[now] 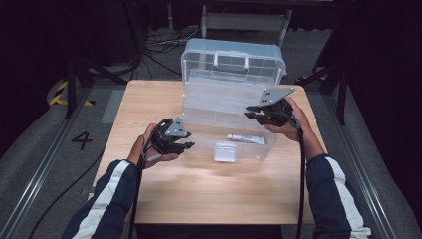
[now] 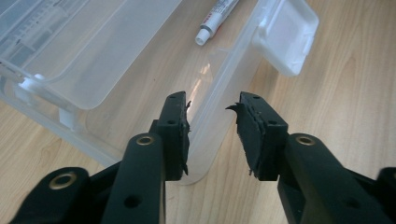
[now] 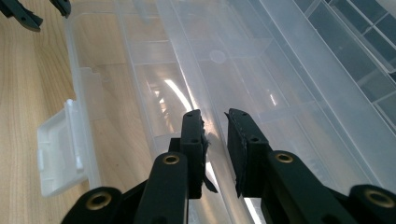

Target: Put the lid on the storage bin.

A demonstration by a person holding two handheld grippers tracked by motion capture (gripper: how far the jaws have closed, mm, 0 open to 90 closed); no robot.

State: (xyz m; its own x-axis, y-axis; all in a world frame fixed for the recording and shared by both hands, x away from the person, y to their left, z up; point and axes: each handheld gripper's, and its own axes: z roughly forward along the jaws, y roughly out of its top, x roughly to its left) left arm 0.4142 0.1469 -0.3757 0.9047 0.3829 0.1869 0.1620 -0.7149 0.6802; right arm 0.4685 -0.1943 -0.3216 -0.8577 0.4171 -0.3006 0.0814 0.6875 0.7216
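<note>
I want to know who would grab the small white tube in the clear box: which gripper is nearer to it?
Right, narrowly. The right gripper hovers over the box, just above the tube. The left gripper sits outside the box's front left corner, farther off.

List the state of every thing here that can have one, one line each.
Clear plastic box: open, on the table.
Lid: raised upright behind the box.
White latch: undone, hanging at the box's front wall.
Tube: lying flat on the box floor, cap on.
Left gripper: open, nothing between its jaws.
Right gripper: jaws slightly apart over the inner tray's edge; grip unclear.
</note>
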